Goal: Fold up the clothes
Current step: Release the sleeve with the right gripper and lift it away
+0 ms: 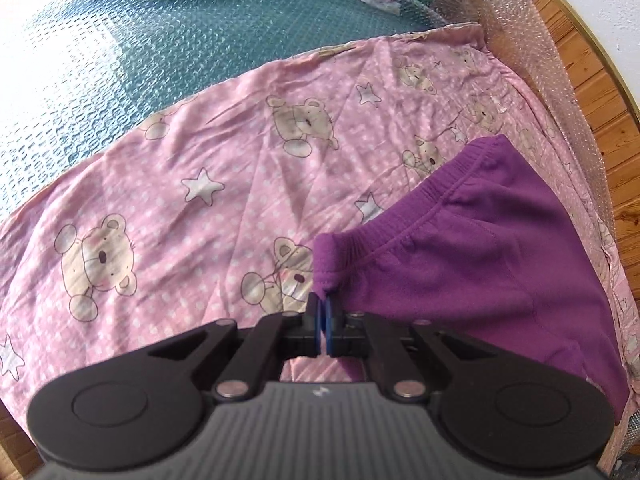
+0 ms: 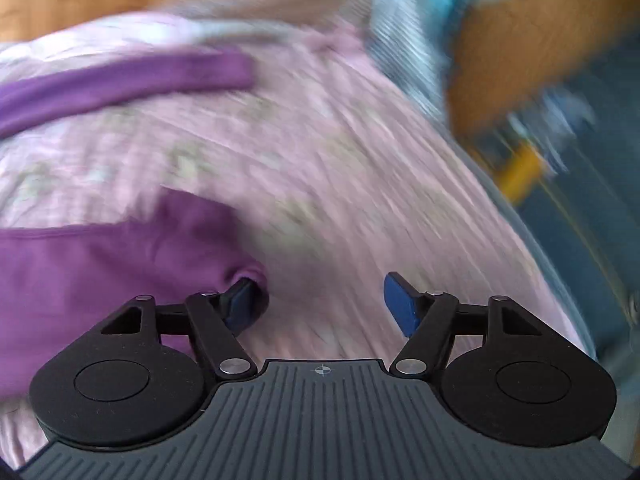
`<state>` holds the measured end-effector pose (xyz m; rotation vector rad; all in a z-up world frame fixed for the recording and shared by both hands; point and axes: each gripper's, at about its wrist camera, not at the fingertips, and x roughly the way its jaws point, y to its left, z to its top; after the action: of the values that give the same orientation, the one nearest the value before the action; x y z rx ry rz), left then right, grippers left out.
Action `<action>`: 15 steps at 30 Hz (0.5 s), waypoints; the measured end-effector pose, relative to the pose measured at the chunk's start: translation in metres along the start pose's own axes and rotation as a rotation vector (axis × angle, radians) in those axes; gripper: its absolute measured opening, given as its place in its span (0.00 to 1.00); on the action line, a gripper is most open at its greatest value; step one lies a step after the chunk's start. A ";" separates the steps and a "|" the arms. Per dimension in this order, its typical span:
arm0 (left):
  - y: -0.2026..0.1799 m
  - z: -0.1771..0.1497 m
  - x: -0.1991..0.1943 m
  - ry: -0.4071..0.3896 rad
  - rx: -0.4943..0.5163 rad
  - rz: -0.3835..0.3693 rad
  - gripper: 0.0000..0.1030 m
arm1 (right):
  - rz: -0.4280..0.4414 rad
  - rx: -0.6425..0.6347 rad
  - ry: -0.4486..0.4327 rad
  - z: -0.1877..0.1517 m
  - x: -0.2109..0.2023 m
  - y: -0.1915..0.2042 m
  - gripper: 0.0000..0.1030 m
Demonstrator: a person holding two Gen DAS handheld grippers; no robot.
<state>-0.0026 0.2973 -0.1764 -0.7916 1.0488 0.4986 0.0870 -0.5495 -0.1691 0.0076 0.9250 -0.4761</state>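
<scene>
Purple fleece trousers (image 1: 472, 264) lie on a pink bear-print sheet (image 1: 180, 200) over the tabletop. The left gripper (image 1: 323, 320) is pinched tight on a waistband corner, while the right gripper (image 2: 320, 304) stands wide apart, holding nothing, one of its fingers (image 2: 240, 306) touching the cloth's edge. Judging by this, a fold is mid-way; next the right needs a fresh hold on the fabric.

Trousers on my sheet

The trousers (image 1: 480, 256) lie on the sheet (image 1: 180, 208), toward its right side; beyond the sheet's far edge the bubble wrap (image 1: 140, 40) covers the table.
</scene>
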 end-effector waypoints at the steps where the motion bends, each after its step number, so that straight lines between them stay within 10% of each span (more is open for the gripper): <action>1: 0.002 -0.002 0.001 0.002 -0.007 -0.001 0.02 | 0.043 0.116 0.069 -0.006 0.006 -0.015 0.60; 4: 0.007 -0.007 0.005 0.005 -0.023 -0.003 0.03 | 0.120 0.333 0.175 -0.023 0.012 -0.049 0.53; 10: 0.009 -0.011 0.007 -0.009 -0.051 -0.020 0.03 | 0.290 0.345 0.092 -0.025 -0.003 -0.070 0.64; 15: 0.010 -0.014 0.016 0.002 -0.064 -0.045 0.03 | 0.265 0.414 0.073 -0.011 0.031 -0.080 0.71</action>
<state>-0.0109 0.2929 -0.1978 -0.8703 1.0185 0.4955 0.0622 -0.6305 -0.1843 0.5207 0.8680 -0.4146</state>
